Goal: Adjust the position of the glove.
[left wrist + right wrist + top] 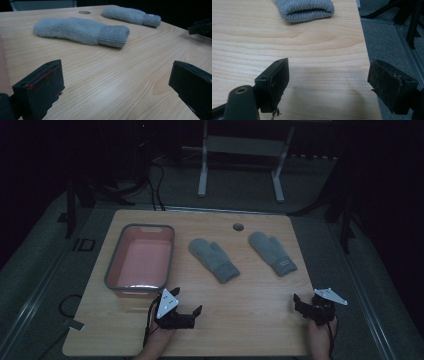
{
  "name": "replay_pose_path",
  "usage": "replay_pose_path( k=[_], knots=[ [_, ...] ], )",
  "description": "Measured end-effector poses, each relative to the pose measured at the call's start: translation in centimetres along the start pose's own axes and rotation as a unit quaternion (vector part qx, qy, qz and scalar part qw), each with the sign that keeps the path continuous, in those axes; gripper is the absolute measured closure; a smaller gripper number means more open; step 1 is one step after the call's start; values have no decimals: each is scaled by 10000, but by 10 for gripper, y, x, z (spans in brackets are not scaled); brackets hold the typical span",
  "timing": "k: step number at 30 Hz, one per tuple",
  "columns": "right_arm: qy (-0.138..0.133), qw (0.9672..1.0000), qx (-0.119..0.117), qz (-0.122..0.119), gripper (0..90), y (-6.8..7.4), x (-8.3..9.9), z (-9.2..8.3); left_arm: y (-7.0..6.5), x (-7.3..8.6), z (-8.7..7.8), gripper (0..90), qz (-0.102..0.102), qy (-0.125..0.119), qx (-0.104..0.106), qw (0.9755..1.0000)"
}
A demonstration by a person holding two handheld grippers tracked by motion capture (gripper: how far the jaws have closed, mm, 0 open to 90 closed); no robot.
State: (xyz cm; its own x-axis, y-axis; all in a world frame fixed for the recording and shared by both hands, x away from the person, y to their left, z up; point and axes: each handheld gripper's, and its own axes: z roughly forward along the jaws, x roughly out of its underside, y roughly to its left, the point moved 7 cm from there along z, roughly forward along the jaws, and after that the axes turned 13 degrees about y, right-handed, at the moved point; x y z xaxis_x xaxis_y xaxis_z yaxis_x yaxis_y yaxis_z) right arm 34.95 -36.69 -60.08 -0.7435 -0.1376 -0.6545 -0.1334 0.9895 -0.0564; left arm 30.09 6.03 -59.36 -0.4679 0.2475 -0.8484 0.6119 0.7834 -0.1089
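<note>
The pink bin [141,261] with the grey rim serves as the landmark: it sits on the left part of the desk [240,320]. Just to its right lies the first grey mitten [213,259], flat, cuff toward the person. Farther from the bin, past that one, lies the second grey mitten [272,252], well apart from the first and angled the same way. Beyond the two, away from the person, a small round hole [238,226] is set in the desk.

The left tool [184,316] rests at the bin's near right corner, its jaws spread apart with nothing between them. The right tool [304,306] sits across the desk from the bin, near the right edge, jaws likewise wide and empty.

The high view gives the whole layout but is dim. The left gripper view shows what it blurs: the fluffy pile of the first mitten [80,30], its ribbed cuff, and a small tag on the cuff of the second mitten [131,15]. The right gripper view shows the second mitten's [305,8] knitted cuff close, and the desk's edge dropping to grey floor [387,37].
</note>
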Motion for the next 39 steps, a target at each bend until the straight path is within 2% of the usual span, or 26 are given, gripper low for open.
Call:
replay_pose_path(
  k=[6, 11, 15, 17, 22, 26, 29, 33, 37, 38, 39],
  knots=[
    [54, 10000, -21, -71, 175, 2, 0, 1, 0, 0, 0, 2, 4, -17, 1, 10000],
    [114, 9999, -24, -40, 175, 1, 0, 2, 0, 0, 0, 2, -19, -23, 19, 10000],
    [26, 9999, -27, -138, 174, 5, -3, 2, 0, 0, 0, 2, -2, -18, 6, 10000],
    [26, 9991, -148, -404, 167, 13, -10, 2, 0, 0, 0, 2, 16, -17, 2, 10000],
    [89, 9952, -770, -595, 148, 31, -28, 0, 0, 0, -1, 2, -18, -29, 47, 10000],
    [37, 9937, -903, -662, 149, 45, -48, 0, -2, 0, -1, 2, 79, -42, 47, 9999],
    [4, 9882, -1258, -872, 148, 62, -65, -2, -2, 0, -1, 2, 80, -41, 27, 10000],
    [-28, 9825, -1381, -1248, 139, 85, -88, 0, -1, 0, -1, 2, 32, -39, 38, 10000],
    [-81, 9751, -1715, -1406, 137, 110, -110, 4, -2, 0, -1, 2, 61, -41, 28, 10000],
    [-116, 9751, -1711, -1409, 135, 115, -115, 5, -2, 0, -1, 2, 56, -39, 33, 10000],
    [-156, 9781, -1558, -1373, 141, 119, -121, 7, -2, 0, -1, 2, 53, -42, 38, 10000]
  ],
)
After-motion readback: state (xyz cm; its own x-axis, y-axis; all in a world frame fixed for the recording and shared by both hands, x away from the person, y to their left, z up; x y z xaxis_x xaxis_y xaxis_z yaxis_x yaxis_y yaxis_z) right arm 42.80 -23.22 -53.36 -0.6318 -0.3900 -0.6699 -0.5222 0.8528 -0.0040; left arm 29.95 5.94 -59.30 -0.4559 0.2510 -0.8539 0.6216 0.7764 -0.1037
